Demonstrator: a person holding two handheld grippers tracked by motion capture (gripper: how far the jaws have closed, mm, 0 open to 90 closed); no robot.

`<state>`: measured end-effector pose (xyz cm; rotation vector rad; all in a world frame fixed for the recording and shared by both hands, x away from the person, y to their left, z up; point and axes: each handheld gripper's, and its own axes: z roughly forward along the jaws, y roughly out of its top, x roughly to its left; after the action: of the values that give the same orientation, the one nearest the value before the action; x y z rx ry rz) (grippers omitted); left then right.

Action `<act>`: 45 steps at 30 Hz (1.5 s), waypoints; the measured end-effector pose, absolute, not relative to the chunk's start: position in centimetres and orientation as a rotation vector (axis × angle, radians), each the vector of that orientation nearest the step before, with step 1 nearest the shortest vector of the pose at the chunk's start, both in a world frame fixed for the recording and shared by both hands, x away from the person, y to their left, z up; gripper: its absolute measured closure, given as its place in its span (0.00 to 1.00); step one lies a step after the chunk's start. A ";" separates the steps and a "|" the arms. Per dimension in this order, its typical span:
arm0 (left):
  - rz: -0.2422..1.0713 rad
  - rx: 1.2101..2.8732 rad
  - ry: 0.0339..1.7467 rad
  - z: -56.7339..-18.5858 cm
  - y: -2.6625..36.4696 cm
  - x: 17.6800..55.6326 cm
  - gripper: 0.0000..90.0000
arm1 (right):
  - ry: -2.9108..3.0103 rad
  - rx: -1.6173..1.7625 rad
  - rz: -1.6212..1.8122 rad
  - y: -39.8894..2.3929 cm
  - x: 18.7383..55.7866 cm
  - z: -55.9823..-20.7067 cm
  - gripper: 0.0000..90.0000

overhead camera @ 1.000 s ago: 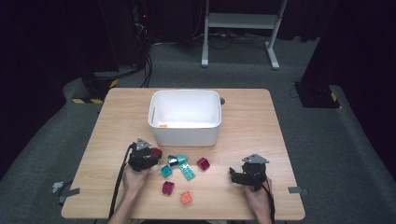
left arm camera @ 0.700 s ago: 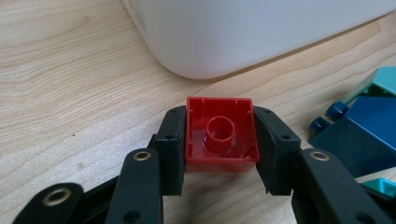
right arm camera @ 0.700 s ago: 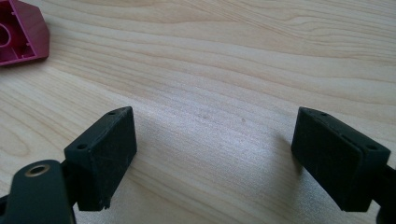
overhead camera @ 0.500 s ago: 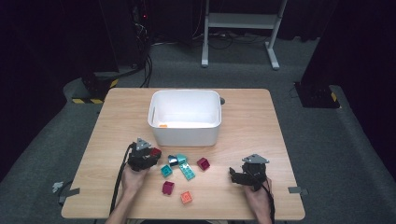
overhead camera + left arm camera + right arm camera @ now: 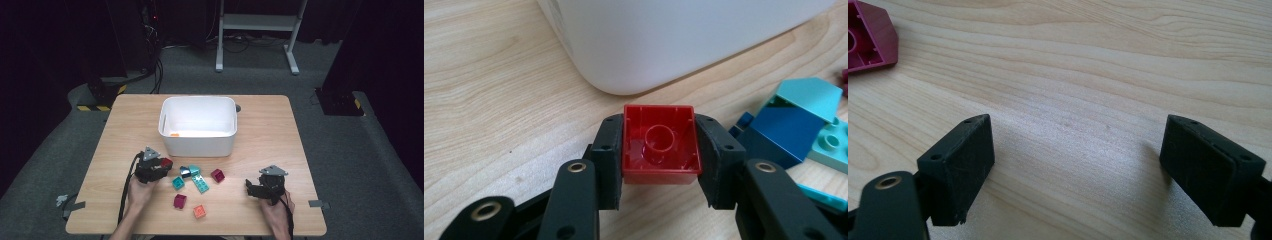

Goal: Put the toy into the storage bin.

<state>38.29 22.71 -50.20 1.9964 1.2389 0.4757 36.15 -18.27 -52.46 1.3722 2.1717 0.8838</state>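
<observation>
While the left gripper (image 5: 659, 155) pinched a red brick (image 5: 660, 143) w/ its hollow underside facing the camera, it sat just above the table (image 5: 270, 130), near the front-left corner of the white bin (image 5: 198, 125). Right gripper (image 5: 1078, 165) was spread wide w/ nothing between its jaws, low over bare wood at front right. Loose bricks lay between the hands: teal (image 5: 200, 183), maroon (image 5: 217, 175), magenta (image 5: 179, 201), orange (image 5: 200, 211).

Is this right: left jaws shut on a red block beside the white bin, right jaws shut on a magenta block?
Not quite. The right gripper holds nothing: the right gripper view shows its jaws open over bare table. The left gripper does clamp the red block beside the white bin.
</observation>
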 end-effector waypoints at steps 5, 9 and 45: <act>0.467 1.996 1.226 -49.4 23.0 37.9 0.65 | 2.174 1.371 0.886 -18.3 36.2 -52.5 0.15; 0.463 1.988 1.206 -48.7 23.0 37.8 0.65 | 2.175 1.370 0.886 -18.3 36.2 -52.5 0.15; 0.391 1.899 1.172 -44.0 23.7 37.0 0.65 | 2.175 1.370 0.886 -18.3 36.2 -52.5 0.15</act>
<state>36.99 23.67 -44.01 1.8990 1.1721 0.3906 36.20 -18.29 -52.46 1.3703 2.1750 0.8857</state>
